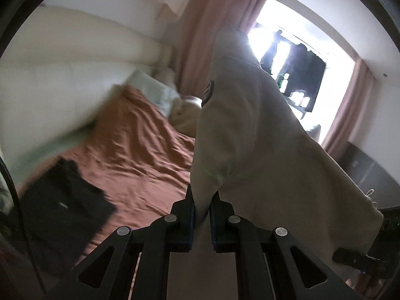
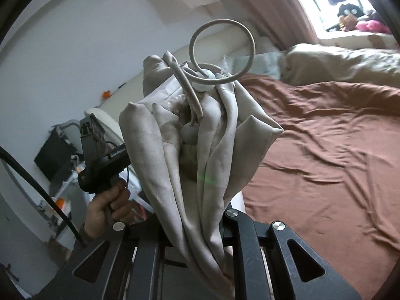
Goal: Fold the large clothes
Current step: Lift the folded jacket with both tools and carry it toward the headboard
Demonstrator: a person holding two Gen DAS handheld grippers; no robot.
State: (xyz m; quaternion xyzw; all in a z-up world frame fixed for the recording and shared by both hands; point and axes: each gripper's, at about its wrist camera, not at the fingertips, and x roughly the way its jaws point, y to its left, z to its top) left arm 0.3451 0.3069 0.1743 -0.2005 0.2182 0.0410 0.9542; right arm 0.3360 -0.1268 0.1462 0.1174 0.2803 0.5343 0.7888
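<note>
Left tongs (image 1: 202, 215) and right tongs (image 2: 200, 227) are both pinching the beige drawstring garment (image 1: 250, 137) – it's hanging bunched above the rust-brown bed sheet (image 1: 140, 155) – folded black cloth (image 1: 67, 200) lying left.

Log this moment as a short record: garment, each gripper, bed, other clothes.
garment: beige drawstring jacket, lifted above the bed, held at two places
left gripper: fingers shut on jacket fabric
right gripper: shut on bunched fabric; drawstring cord curls above it
bed: rumpled brown sheet
other clothes: dark folded garment on the sheet's near corner
holder: left hand grips the other gripper's handle
</note>
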